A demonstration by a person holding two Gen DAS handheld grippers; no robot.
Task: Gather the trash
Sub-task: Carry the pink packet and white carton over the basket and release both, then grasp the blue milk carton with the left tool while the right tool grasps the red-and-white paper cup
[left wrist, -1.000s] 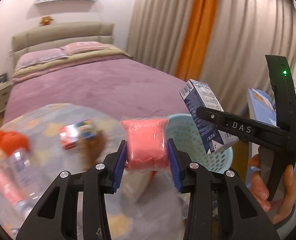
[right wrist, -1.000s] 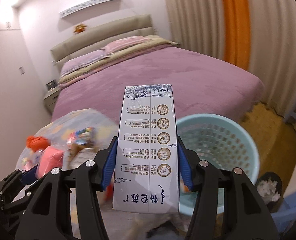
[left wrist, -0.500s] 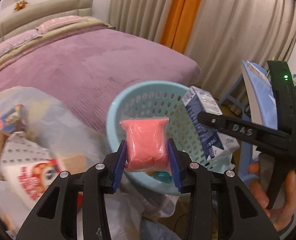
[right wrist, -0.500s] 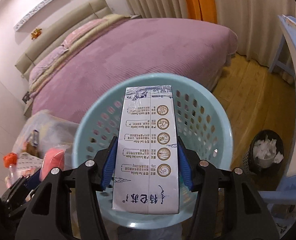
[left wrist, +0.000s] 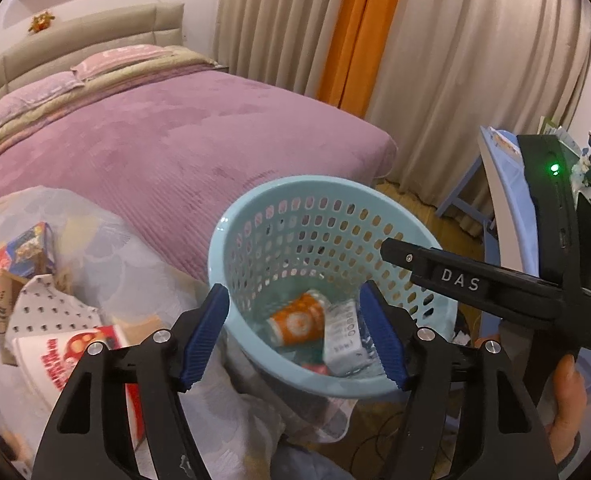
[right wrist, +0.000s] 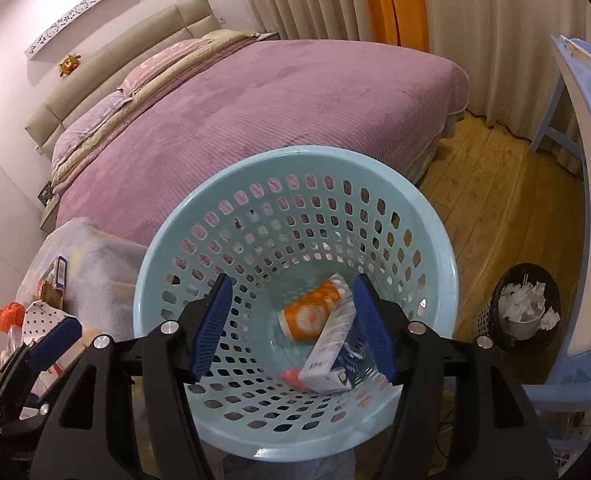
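Over the light-blue basket (left wrist: 255, 216), through the left wrist camera, I am seeing my left tongs (left wrist: 295, 336) standing wide apart and gripping nothing. Down in the basket an orange can (left wrist: 297, 322) is lying on its side, touching a white carton (left wrist: 341, 338) just to its right, with a bit of red showing below them. My right tongs (left wrist: 391, 248) are reaching in from the right above the rim; from this side I cannot tell how they are standing. To the left, a red-and-white box (left wrist: 67, 356) and a blue box (left wrist: 31, 248) are resting on the cloth-covered worktop (left wrist: 135, 280), with the purple bed (left wrist: 175, 140) behind.

Through the right wrist camera, I am looking straight down into the basket (right wrist: 167, 272), and my right tongs (right wrist: 293, 328) are spread wide, holding nothing. The carton (right wrist: 331, 352) is leaning tilted against the orange can (right wrist: 309, 316), and a pink packet (right wrist: 291, 376) is peeking out beneath the carton at the bottom. My left tongs (right wrist: 51, 340) are showing at the lower left, beside an orange-capped bottle (right wrist: 9, 320). A black bin (right wrist: 523, 312) full of crumpled paper is standing on the wooden floor (right wrist: 495, 208) to the right.
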